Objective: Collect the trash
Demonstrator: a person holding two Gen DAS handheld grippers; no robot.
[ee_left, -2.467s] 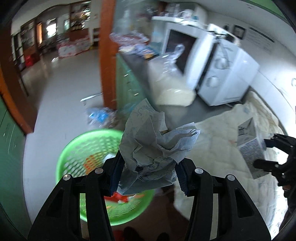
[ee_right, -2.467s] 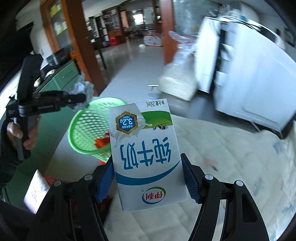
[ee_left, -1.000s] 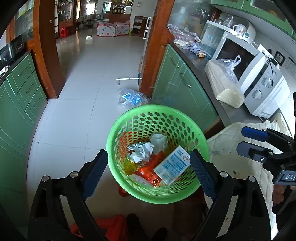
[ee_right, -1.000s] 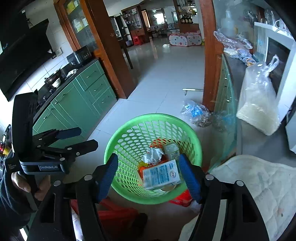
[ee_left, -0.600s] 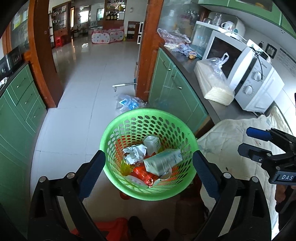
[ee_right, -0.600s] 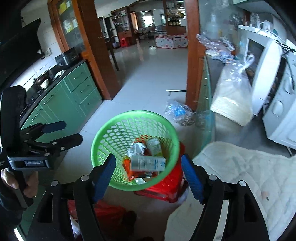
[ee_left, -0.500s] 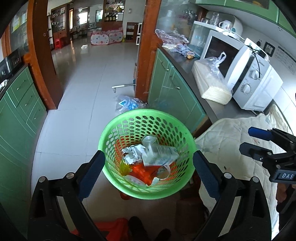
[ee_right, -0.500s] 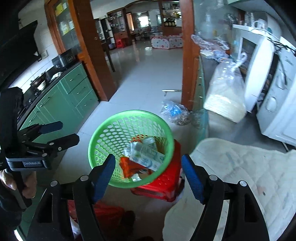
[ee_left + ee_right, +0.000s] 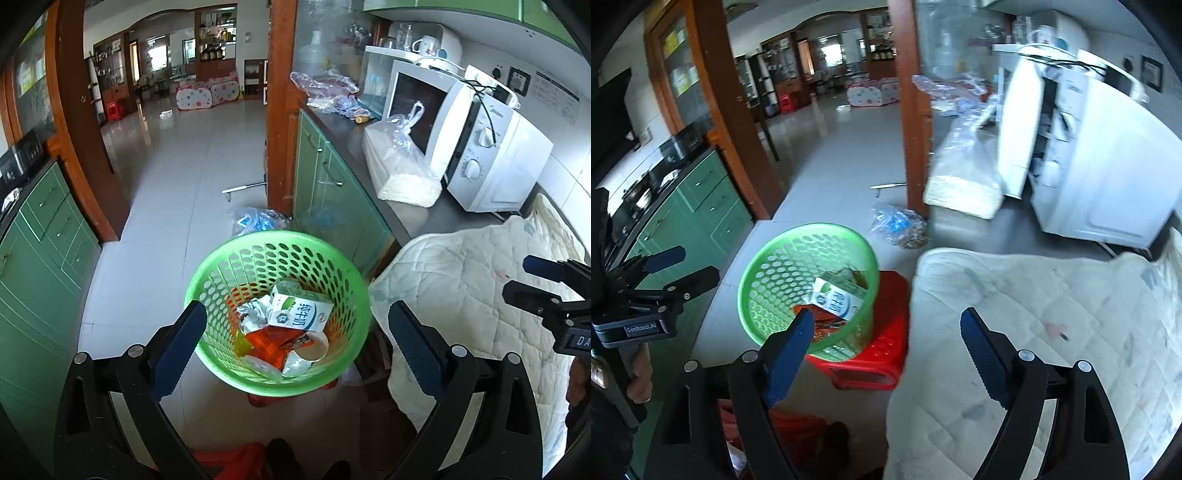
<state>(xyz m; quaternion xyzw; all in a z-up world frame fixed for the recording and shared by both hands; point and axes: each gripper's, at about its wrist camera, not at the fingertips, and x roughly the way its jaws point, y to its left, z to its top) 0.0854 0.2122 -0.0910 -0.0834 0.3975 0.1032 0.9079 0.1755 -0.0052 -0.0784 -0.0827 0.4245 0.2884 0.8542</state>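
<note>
A green mesh basket (image 9: 229,269) stands on a red stool (image 9: 886,347) on the floor. In it lie a white and green milk carton (image 9: 299,312), crumpled paper (image 9: 253,314), a paper cup (image 9: 314,345) and orange wrappers. The basket (image 9: 768,280) and carton (image 9: 836,299) also show in the right wrist view. My left gripper (image 9: 291,339) is open and empty above the basket. My right gripper (image 9: 886,343) is open and empty, over the edge of the quilted cloth (image 9: 1052,332), to the right of the basket. Each gripper shows in the other's view: right (image 9: 532,280), left (image 9: 679,266).
The quilted cloth (image 9: 461,295) covers the counter at right. Behind it stand a white microwave (image 9: 491,147) and a plastic bag of white grains (image 9: 402,173). Green cabinets (image 9: 332,192) line both sides. A crumpled plastic bag (image 9: 258,218) lies on the tiled floor.
Both grippers let go of the crumpled paper and the milk carton, which now lie in the basket. The carton has settled on top. The right gripper has swung right over the cloth.
</note>
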